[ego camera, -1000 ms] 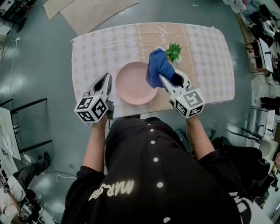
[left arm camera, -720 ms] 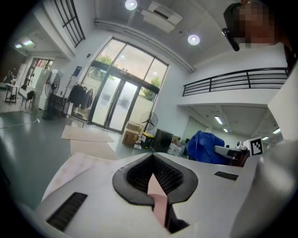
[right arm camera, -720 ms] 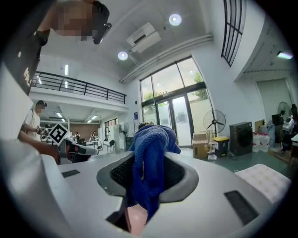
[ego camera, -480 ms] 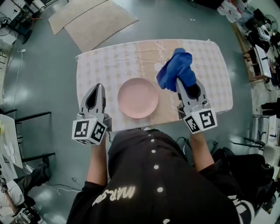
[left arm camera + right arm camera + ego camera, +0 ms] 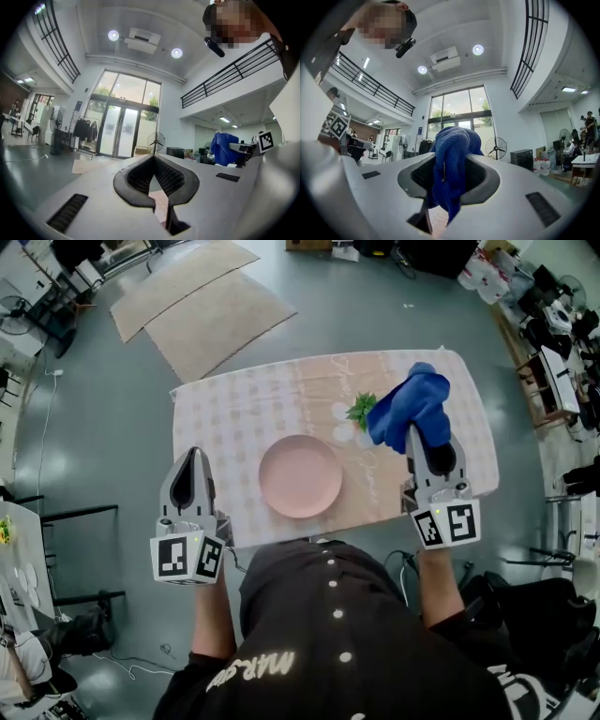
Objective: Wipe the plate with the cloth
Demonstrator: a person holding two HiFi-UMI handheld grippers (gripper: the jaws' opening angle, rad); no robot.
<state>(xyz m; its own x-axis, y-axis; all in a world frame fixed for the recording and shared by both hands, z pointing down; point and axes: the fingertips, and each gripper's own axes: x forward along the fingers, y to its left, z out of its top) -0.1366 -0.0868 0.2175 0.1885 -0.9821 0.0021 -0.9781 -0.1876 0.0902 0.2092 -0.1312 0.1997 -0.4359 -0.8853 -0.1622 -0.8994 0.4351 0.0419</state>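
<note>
**A:** Right hand-held gripper [image 5: 411,430] state?

**B:** Clamped on the bunched blue knitted cloth [image 5: 410,401]. The cloth pokes past the tips and droops between the jaws [image 5: 449,161].

**A:** Left?

**B:** Left hand-held gripper [image 5: 192,456] has its tips together and nothing between them [image 5: 153,160].

**A:** Plate?

**B:** The round pink plate [image 5: 300,476] sits bare on the checked-cloth tabletop [image 5: 234,409], centred near the front edge. In the head view it's at 8 o'clock from the right tips and 4 o'clock from the left, with a similar gap each side. Right has the cloth.

**A:** Axis?

**B:** Round, so none. Both gripper views look across the room, so I'd judge the cloth well clear of the plate. It needs to come down toward 8 o'clock. The small green plant [image 5: 361,410] is at the plate's 2 o'clock, roughly in that path.
</note>
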